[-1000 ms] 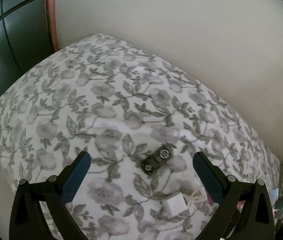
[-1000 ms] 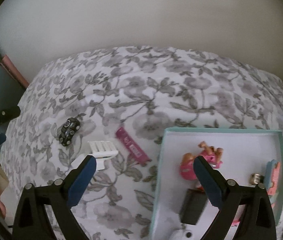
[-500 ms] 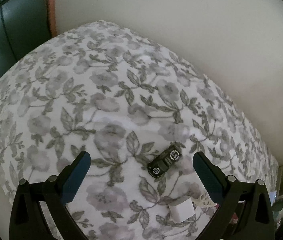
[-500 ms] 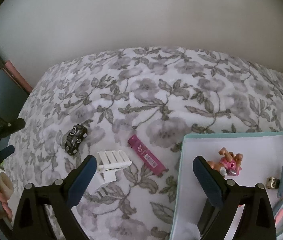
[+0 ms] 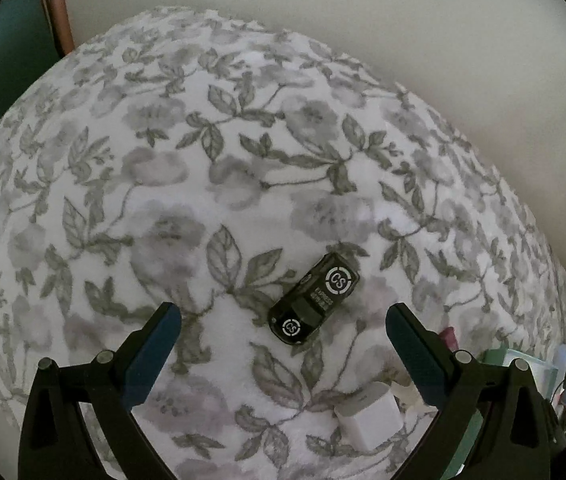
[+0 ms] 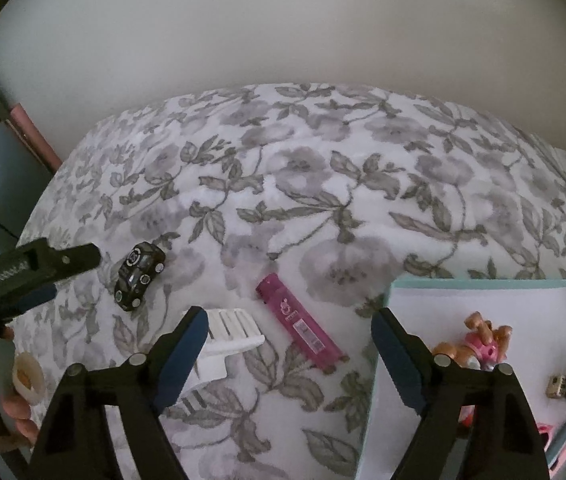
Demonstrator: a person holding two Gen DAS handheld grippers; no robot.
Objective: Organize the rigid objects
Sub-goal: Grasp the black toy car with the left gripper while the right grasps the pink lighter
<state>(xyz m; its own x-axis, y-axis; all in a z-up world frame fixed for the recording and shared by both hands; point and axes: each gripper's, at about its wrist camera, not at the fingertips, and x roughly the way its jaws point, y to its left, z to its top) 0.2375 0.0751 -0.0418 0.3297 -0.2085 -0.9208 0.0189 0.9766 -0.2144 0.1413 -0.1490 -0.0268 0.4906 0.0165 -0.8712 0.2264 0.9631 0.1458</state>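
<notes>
Three loose items lie on the floral bed: black toy car [image 5: 313, 298], pink lighter [image 6: 298, 325], white clip [image 6: 219, 346]. The left gripper [image 5: 283, 330] gapes just short of the car; next, straddle and close. The right gripper [image 6: 289, 334], empty, has been narrowing over the lighter. The teal box [image 6: 483, 284] is cut off.

The black two-finger left claw [image 5: 283, 322] points steeply down, blue-padded jaws spread wide with nothing gripped. The matching right claw [image 6: 285, 318], also tilted down, has just been closing slightly, jaws apart and empty. A person's fingers [image 6: 17, 414] show at the left edge.
</notes>
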